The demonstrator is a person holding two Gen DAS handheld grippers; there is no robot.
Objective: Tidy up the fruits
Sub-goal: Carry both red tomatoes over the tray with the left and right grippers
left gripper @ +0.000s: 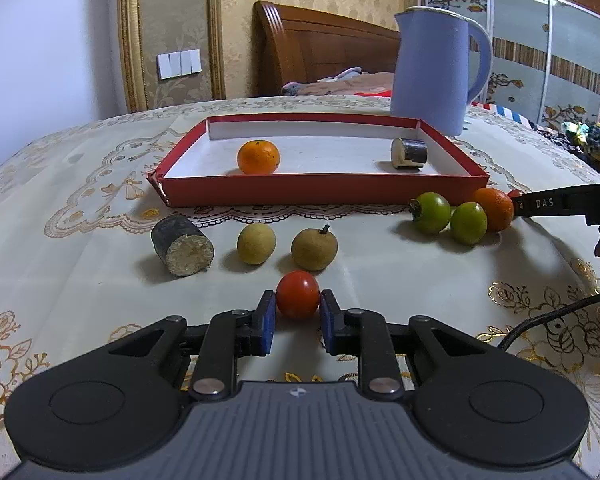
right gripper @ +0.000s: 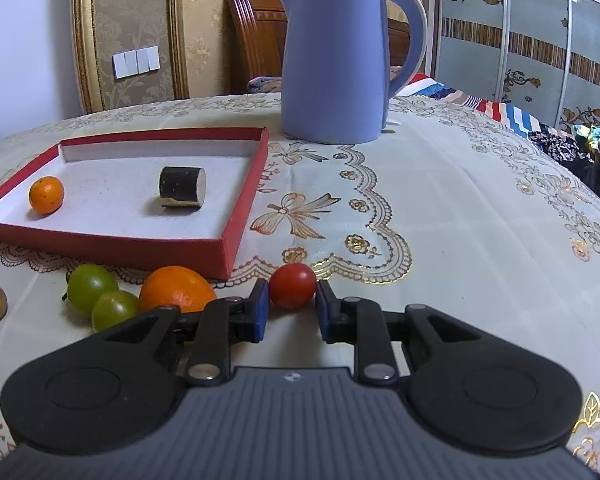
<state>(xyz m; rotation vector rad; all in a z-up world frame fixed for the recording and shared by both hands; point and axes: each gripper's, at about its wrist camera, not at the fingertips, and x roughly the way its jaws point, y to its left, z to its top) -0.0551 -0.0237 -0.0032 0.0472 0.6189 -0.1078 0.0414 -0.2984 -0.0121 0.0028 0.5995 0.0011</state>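
My left gripper [left gripper: 298, 303] is shut on a red cherry tomato [left gripper: 297, 294] that rests on the tablecloth. My right gripper [right gripper: 290, 295] is shut on another red cherry tomato [right gripper: 292, 285], just right of an orange [right gripper: 177, 289] and two green fruits [right gripper: 92, 285]. A red tray [left gripper: 324, 194] holds a small orange [left gripper: 258, 157] and a dark cut stalk piece [left gripper: 408, 153]. In front of the tray lie a second stalk piece [left gripper: 183, 246] and two tan longans [left gripper: 256, 244]. The right gripper also shows at the right edge of the left wrist view, beside the green fruits [left gripper: 432, 213].
A tall blue kettle [right gripper: 334, 60] stands behind the tray's right end. The table carries a cream embroidered cloth [right gripper: 480, 208]. A black cable [left gripper: 548, 318] trails across its right side. A bed and a wardrobe lie beyond the table.
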